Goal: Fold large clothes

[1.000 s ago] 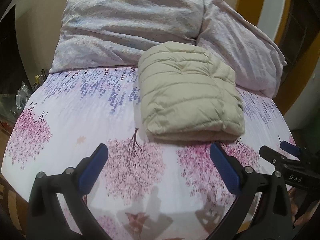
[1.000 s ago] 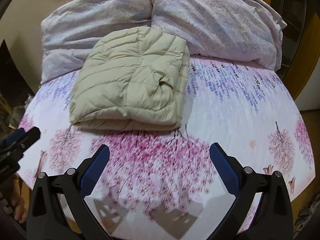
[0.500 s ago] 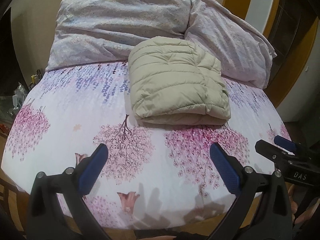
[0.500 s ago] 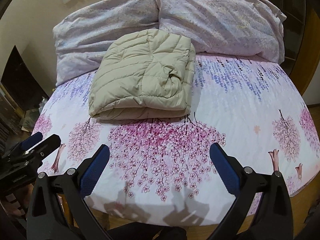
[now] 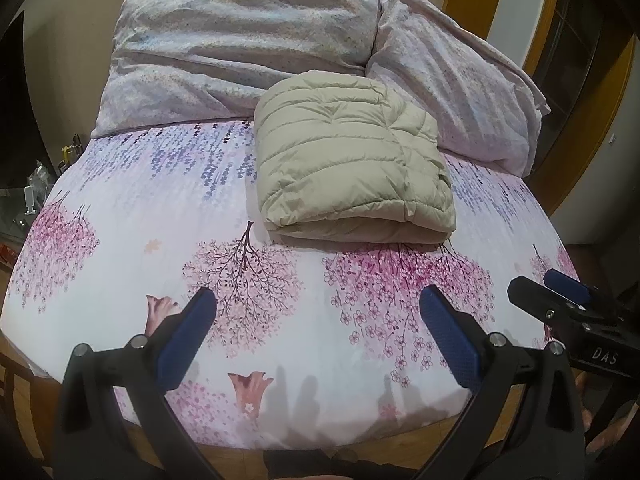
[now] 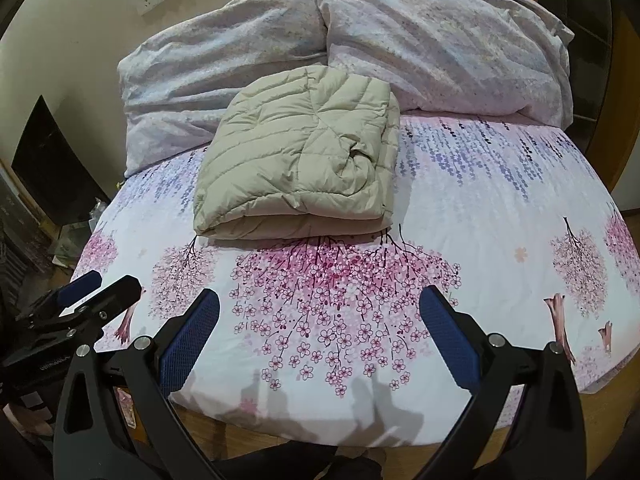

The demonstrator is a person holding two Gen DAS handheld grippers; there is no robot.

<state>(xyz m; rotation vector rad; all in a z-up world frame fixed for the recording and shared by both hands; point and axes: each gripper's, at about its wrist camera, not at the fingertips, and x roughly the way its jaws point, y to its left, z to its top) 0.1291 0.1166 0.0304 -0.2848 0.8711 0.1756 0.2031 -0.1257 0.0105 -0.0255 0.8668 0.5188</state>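
**Jacket folded on the bed, both grippers held back**

Nearest, the left gripper [image 5: 318,320] and the right gripper [image 6: 319,320] hang at the near edge of the bed [image 5: 120,240], each with its jaws spread wide and holding nothing. Neither touches the flowered sheet [image 6: 500,200].

Farther in, near the middle of the bed, lies the beige padded jacket [image 5: 344,160], folded into a thick bundle, its rounded fold facing near. Its far edge sits against the bunched duvet [image 5: 240,52] at the far end.

The fold looks finished. The padding is springy and slick, so the top layers could puff up or slide open, most likely at the rumpled right side [image 6: 356,160], if the bundle is nudged or lifted by one edge.

No containers are in view.
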